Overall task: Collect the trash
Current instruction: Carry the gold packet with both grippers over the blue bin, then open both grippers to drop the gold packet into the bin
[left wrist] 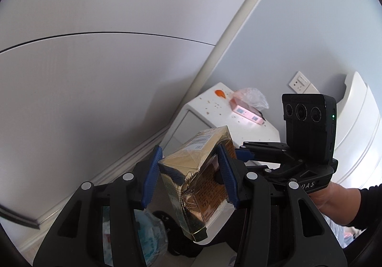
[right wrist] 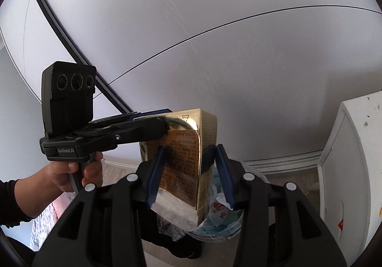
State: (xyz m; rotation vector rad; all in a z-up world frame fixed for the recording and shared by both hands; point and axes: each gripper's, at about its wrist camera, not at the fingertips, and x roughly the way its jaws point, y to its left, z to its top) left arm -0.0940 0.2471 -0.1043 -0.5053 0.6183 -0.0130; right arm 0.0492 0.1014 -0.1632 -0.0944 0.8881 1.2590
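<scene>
A shiny gold carton [left wrist: 198,178] wrapped in clear film is held in the air. My left gripper [left wrist: 188,176] is shut on it, blue pads on both sides. The carton [right wrist: 188,159] also shows in the right wrist view, where my right gripper [right wrist: 188,176] is shut on its lower part. The left gripper's fingers [right wrist: 143,130] clamp it from the left there. Below the carton lies a bin with a plastic bag [right wrist: 219,219] holding crumpled trash. A pink packet [left wrist: 246,111], a clear plastic wrapper [left wrist: 253,97] and an orange peel [left wrist: 220,93] lie on a white cabinet [left wrist: 214,109].
The white cabinet [right wrist: 353,171] with crumbs on top stands at the right. A white wall and baseboard [left wrist: 133,154] run behind. A wall socket [left wrist: 300,83] and a white appliance [left wrist: 358,123] are at the far right. The right gripper's body [left wrist: 308,123] is close to the carton.
</scene>
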